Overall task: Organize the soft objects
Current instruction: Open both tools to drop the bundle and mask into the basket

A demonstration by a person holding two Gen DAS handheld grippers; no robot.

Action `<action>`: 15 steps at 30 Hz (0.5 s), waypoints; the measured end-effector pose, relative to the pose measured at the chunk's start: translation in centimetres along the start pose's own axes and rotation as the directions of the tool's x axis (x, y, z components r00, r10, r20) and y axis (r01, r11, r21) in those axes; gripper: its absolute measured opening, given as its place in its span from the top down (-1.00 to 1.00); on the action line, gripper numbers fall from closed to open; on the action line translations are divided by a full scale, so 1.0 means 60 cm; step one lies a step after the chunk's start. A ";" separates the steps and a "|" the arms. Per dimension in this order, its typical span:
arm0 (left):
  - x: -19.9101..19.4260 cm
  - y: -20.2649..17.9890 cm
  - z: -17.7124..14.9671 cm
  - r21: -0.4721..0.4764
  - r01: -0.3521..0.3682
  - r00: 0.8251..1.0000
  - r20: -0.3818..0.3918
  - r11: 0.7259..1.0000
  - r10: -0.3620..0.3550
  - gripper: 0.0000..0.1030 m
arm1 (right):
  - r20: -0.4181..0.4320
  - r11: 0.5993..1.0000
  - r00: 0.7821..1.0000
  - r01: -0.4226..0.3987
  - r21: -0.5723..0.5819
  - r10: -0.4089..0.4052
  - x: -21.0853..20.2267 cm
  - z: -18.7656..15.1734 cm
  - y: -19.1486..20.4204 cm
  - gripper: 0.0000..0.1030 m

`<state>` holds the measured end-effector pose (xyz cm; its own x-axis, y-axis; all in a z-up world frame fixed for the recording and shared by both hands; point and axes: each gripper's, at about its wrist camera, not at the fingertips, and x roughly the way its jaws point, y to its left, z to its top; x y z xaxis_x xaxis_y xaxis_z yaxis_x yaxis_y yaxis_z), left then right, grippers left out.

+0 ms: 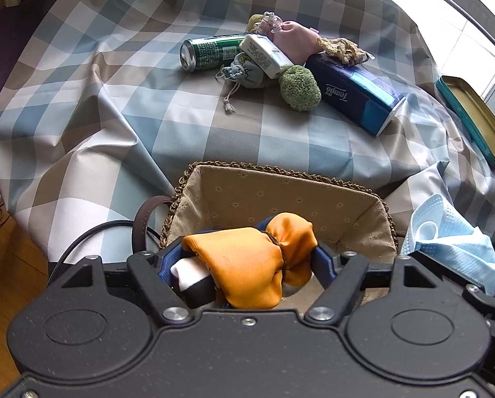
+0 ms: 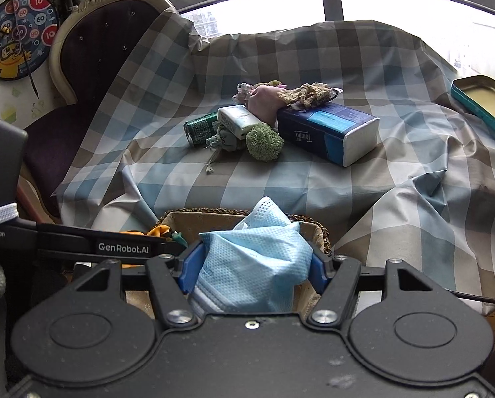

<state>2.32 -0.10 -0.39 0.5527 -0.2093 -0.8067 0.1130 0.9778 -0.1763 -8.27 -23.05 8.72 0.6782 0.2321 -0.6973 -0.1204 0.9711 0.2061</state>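
Bulging between both fingers (image 1: pixel 187 258): orange pouch (image 1: pixel 247 265) left, face mask (image 2: pixel 254 265) right, pinched part-open.

"Tempo" on tissue pack (image 2: pixel 327 129) (upside down); "GenRobot.AI" on tool arm (image 2: pixel 123 248).

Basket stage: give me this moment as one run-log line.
left gripper: orange pouch between jaws, over basket | right gripper: shut on blue face mask at basket rim | pile remaining on tablecloth

An orange cloth pouch (image 1: pixel 250 265) hangs over the woven basket (image 1: pixel 280 169). A crumpled blue face mask (image 2: pixel 254 258) is bunched up just above the basket's rim.
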 end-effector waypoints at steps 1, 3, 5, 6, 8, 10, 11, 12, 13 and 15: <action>-0.001 0.001 0.000 -0.002 -0.001 1.000 0.003 1.000 0.001 -0.39 | 0.000 1.000 1.000 0.000 0.000 0.000 0.000 0.000 0.000 -0.24; -0.004 0.002 0.001 -0.005 -0.003 1.000 0.012 1.000 0.003 -0.45 | -0.002 1.000 1.000 0.000 0.000 0.000 0.001 -0.001 0.001 -0.27; -0.008 0.002 0.001 -0.007 -0.008 1.000 0.024 1.000 0.008 -0.56 | -0.002 1.000 1.000 0.000 -0.002 0.000 0.001 -0.001 0.001 -0.30; -0.010 0.002 0.000 -0.007 -0.013 0.999 0.030 1.000 0.013 -0.58 | -0.001 1.000 1.000 -0.002 -0.002 0.002 0.001 -0.001 0.001 -0.35; -0.011 0.002 0.001 -0.007 -0.017 0.999 0.033 1.000 0.018 -0.58 | 0.001 1.000 1.000 -0.007 -0.003 0.007 0.002 -0.003 0.003 -0.46; -0.009 0.003 0.002 -0.010 -0.017 0.999 0.030 1.000 0.018 -0.58 | 0.004 1.000 1.000 -0.012 -0.007 0.012 0.002 -0.005 0.004 -0.57; -0.009 0.004 0.001 -0.012 -0.018 0.999 0.029 1.000 0.018 -0.58 | 0.003 1.000 1.000 -0.013 -0.010 0.013 0.002 -0.005 0.005 -0.56; -0.008 0.005 0.001 -0.013 -0.019 0.999 0.028 1.000 0.019 -0.58 | 0.002 1.000 1.000 -0.013 -0.014 0.013 0.002 -0.006 0.006 -0.57; -0.008 0.005 0.001 -0.014 -0.019 0.999 0.027 1.000 0.020 -0.58 | 0.001 1.000 1.000 -0.013 -0.017 0.013 0.002 -0.006 0.006 -0.57; -0.007 0.006 0.000 -0.016 -0.022 0.999 0.027 1.000 0.023 -0.58 | -0.001 1.000 1.000 -0.011 -0.022 0.011 0.002 -0.006 0.007 -0.57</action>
<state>2.12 0.32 -0.08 0.5776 -0.1869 -0.7946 0.0876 0.9820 -0.1673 -8.50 -22.59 8.44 0.6763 0.2429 -0.6954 -0.1436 0.9694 0.1990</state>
